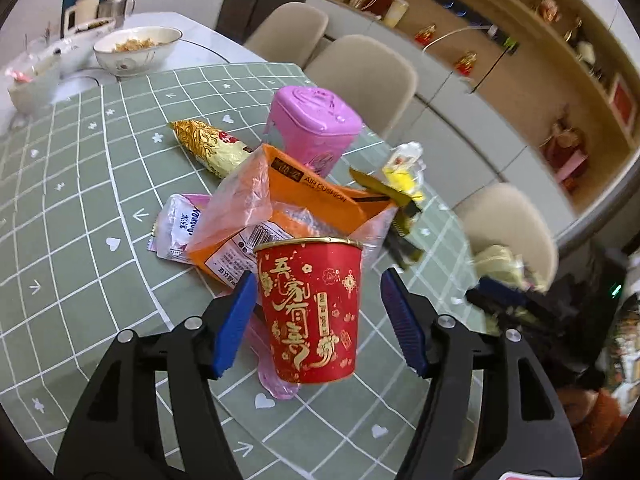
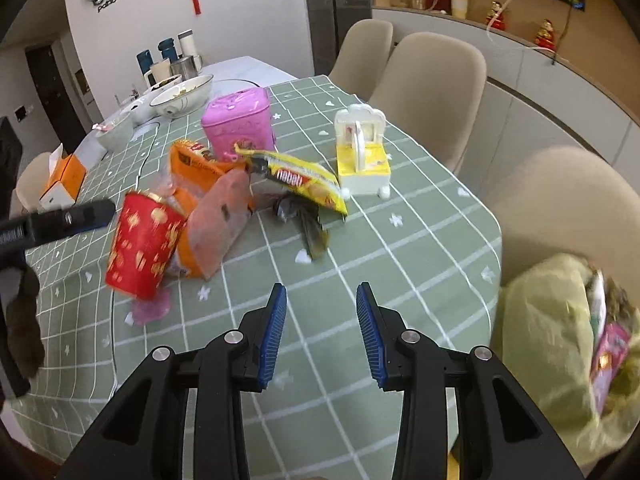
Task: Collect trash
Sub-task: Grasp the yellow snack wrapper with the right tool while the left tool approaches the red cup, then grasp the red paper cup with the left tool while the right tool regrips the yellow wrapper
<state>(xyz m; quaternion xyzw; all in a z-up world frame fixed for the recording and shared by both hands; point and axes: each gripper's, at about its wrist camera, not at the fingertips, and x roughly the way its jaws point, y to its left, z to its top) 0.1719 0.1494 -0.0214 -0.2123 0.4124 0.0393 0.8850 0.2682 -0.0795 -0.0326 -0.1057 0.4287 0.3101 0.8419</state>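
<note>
In the left wrist view the left gripper (image 1: 318, 312) fills the bottom of the frame, its blue pads (image 1: 236, 320) standing on either side of a red paper cup (image 1: 310, 312) with gold lettering. The left pad looks to be at the cup's wall, while a clear gap separates the right pad from it, so the jaws are released and not clamping the cup. The cup stands on the green checked tablecloth (image 1: 80, 240), with a scrap of pink plastic (image 1: 276, 384) under its base.

Just behind the cup, in mid-frame, lies the heap of trash: an orange air-cushion pouch (image 1: 316, 196) inside a thin pinkish bag (image 1: 244, 200), a white wrapper (image 1: 180, 228) to its left, and a gold snack wrapper (image 1: 212, 146) further up. Above the heap stands a pink lidded container (image 1: 316, 128).

In the right wrist view the right gripper (image 2: 322, 328) hangs at bottom centre over bare tablecloth, jaws apart with nothing between them. At the right edge a pale green bag (image 2: 560, 344) holds wrappers already. In mid-frame lies a yellow biscuit wrapper (image 2: 304, 180) beside a white and yellow toy (image 2: 362, 160). At the far end, upper left, sits a white bowl (image 2: 184, 96), with beige chairs (image 2: 432, 76) beyond the table.
</note>
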